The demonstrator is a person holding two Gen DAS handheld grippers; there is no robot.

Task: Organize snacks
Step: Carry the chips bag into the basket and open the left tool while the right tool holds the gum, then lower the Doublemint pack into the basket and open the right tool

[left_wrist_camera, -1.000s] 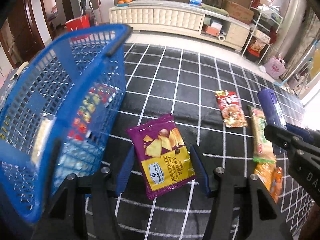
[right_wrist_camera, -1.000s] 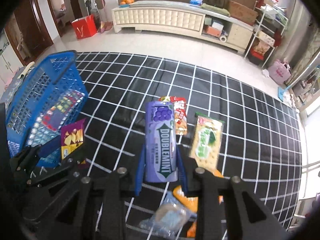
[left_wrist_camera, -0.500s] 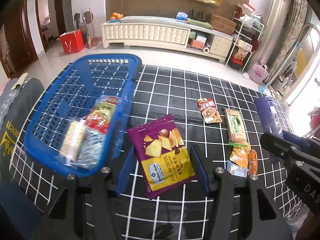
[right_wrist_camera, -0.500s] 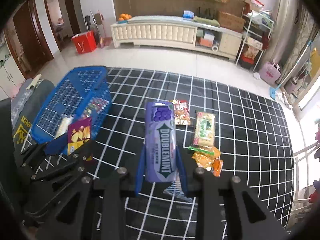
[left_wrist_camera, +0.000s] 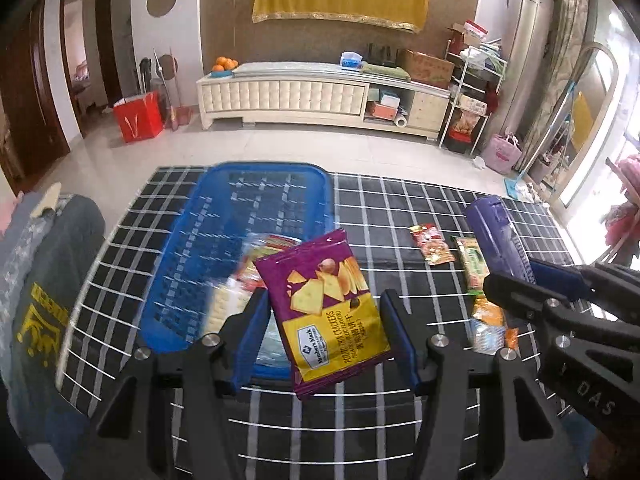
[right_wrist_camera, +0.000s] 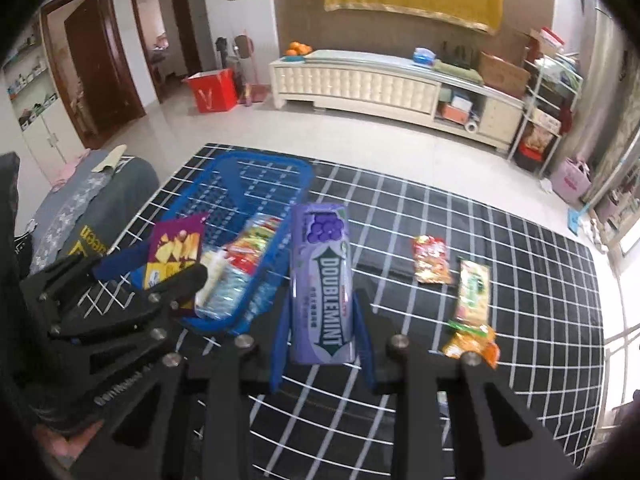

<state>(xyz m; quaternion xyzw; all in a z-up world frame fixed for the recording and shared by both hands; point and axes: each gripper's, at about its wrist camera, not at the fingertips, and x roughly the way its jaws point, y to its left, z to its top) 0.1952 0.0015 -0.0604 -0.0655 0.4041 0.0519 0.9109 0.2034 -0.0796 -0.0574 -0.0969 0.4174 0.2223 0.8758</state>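
Above the basket (left_wrist_camera: 192, 240), both grippers (left_wrist_camera: 324, 320) (right_wrist_camera: 322, 328) hold snacks level.

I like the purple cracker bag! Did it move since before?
Yes. The cracker bag, in the left gripper, rose and moved left over the blue basket; earlier it hung low beside it.

The cracker bag (left_wrist_camera: 326, 312) is glossy printed foil, creased at its edges. The gum tin (right_wrist_camera: 323, 288) looks smooth and shiny, with a slick printed label. The basket (left_wrist_camera: 244, 184) is blue plastic lattice. Both claws, left (left_wrist_camera: 324, 340) and right (right_wrist_camera: 320, 340), are matt black plastic with bright metal bolts. The checked mat (right_wrist_camera: 500, 264) looks like soft, dull cloth.
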